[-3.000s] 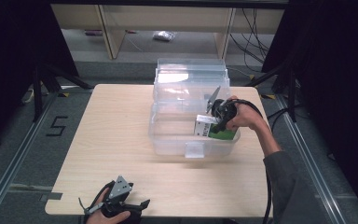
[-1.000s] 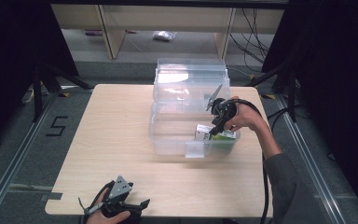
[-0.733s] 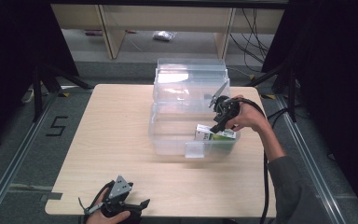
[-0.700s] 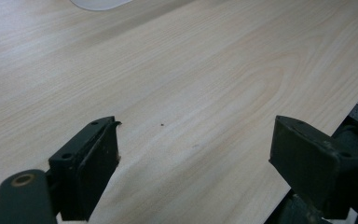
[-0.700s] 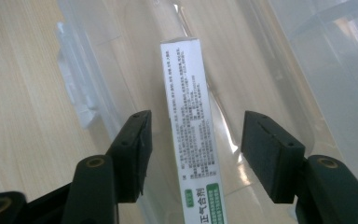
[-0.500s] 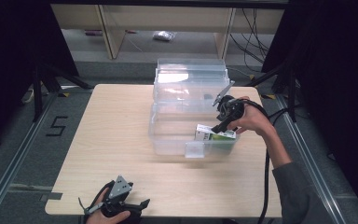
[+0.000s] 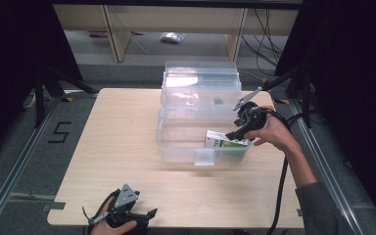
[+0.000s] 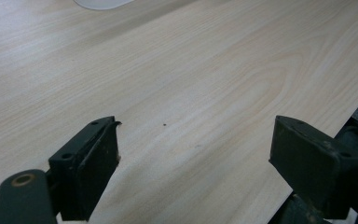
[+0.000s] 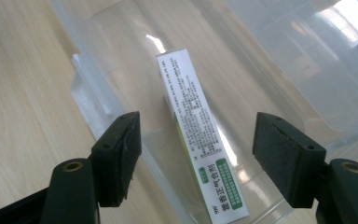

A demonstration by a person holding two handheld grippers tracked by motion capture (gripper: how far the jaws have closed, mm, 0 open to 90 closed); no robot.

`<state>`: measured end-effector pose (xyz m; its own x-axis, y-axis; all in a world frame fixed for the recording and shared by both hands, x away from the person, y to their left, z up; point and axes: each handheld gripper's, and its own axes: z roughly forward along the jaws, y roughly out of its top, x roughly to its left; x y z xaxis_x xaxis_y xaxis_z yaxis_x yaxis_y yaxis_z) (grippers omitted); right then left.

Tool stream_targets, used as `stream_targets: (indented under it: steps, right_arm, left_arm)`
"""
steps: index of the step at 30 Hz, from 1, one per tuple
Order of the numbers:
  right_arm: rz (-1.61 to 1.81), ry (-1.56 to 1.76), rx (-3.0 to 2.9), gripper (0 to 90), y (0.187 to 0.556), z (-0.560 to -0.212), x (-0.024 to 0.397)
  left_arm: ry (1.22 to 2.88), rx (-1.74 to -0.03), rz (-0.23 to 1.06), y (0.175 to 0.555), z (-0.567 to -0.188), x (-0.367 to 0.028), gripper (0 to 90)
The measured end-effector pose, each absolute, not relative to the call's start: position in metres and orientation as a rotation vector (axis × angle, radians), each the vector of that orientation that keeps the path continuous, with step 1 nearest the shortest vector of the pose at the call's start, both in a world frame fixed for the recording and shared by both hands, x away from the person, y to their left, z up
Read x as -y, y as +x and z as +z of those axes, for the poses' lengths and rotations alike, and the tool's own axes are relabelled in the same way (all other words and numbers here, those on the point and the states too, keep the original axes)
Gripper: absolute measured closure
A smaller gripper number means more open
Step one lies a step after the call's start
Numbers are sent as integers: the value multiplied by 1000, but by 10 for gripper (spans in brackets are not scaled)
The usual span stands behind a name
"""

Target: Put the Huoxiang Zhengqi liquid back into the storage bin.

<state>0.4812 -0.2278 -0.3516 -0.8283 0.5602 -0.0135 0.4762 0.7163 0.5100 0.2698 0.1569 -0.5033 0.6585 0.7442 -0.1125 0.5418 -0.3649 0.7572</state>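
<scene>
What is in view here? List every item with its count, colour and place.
bin: one, clear plastic, middle of the table, its lid raised at the far side.
box: one, white and green with print, inside the bin at its right end.
table: one, light wood, under it all.
shelf: one, pale wood, on the floor beyond the table, a small packet in it.
left hand-held gripper: one, black, at the table's near edge, jaws open over bare wood.
right hand-held gripper: one, black, above the box, jaws just opening and apart from it.
</scene>
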Motion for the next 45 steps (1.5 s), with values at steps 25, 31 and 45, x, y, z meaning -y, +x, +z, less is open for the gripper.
stream_targets:
  steps: [25, 31, 45]
  right_arm:
    - [964, 933, -2600, 288, 438, -364, 240]
    - [1017, 939, -2589, 279, 431, -369, 241]
    - [1072, 1000, -2527, 270, 415, -373, 240]
  left_arm:
    - [2075, -1002, 308, 270, -502, -157, 148]
    - [2076, -1001, 308, 270, -502, -157, 148]
    - [2074, -1003, 308, 270, -502, -157, 148]
